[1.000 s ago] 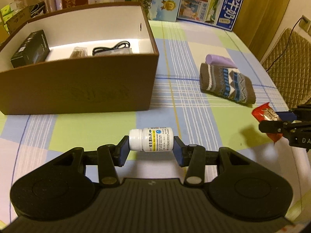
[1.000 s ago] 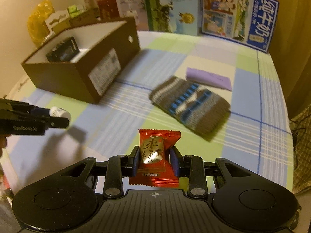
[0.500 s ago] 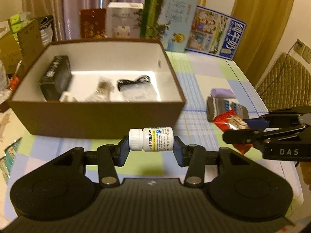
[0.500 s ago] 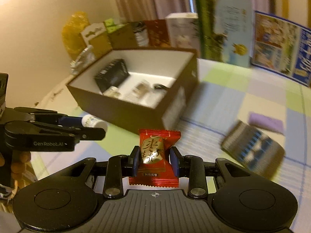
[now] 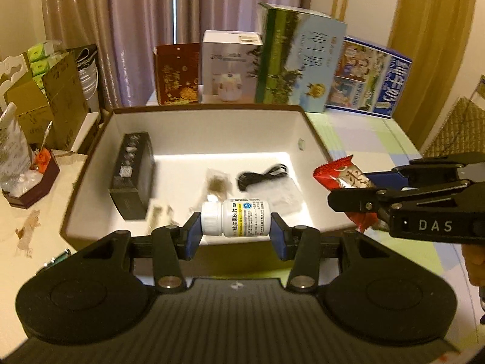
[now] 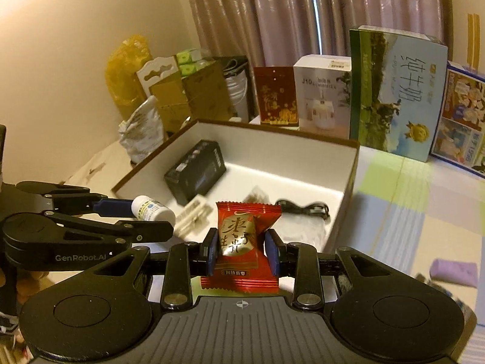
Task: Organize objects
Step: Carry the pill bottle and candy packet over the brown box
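My left gripper [image 5: 235,236] is shut on a white pill bottle [image 5: 235,217], held sideways just above the near edge of the brown box [image 5: 209,110]. My right gripper [image 6: 242,253] is shut on a red candy packet [image 6: 242,242], held above the box's near right corner; the packet also shows in the left wrist view [image 5: 341,176]. The left gripper [image 6: 145,215] with the bottle [image 6: 151,209] shows at the left of the right wrist view. The box has a white inside and holds a black box [image 5: 132,173], a black cable [image 5: 262,176], a clear bag and small packets.
Upright cartons [image 5: 298,60] and a red box [image 5: 175,74] stand behind the brown box. Cardboard boxes and bags [image 5: 45,97] crowd the left side. A purple item [image 6: 453,271] and a knitted sock lie on the checked tablecloth [image 6: 403,200] to the right.
Both grippers have risen and moved toward the brown box with their loads. The box's inside is now in full view from above; the sock has dropped out of the left view.
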A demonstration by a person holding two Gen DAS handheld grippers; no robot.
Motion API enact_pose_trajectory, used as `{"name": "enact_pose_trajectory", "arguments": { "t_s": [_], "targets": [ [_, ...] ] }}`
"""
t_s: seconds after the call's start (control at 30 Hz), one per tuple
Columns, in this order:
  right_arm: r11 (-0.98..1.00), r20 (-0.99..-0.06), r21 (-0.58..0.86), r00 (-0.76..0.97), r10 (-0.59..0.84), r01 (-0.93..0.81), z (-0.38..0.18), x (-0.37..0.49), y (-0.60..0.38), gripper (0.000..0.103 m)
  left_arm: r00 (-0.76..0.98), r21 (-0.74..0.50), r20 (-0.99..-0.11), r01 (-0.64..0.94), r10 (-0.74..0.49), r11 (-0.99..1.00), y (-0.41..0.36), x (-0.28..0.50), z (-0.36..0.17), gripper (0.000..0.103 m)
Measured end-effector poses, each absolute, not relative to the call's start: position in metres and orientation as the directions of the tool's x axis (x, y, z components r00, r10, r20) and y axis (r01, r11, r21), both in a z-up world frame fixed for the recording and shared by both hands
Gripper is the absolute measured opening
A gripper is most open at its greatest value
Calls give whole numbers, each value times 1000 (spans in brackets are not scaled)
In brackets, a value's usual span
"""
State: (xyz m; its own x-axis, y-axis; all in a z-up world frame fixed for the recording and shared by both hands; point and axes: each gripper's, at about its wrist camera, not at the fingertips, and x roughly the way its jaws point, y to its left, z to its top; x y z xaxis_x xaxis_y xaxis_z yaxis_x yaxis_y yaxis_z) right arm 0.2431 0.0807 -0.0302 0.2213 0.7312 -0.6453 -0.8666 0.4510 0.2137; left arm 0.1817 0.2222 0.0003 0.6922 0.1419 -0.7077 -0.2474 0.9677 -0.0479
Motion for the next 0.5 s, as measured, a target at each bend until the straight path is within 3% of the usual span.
{"name": "enact_pose_trajectory", "arguments": {
  "t_s": [0.5],
  "targets": [
    [532, -689, 196, 270, 673, -824, -47, 295, 148, 30, 651, 17, -742, -219, 159, 976, 293, 268, -15, 42]
  ]
}}
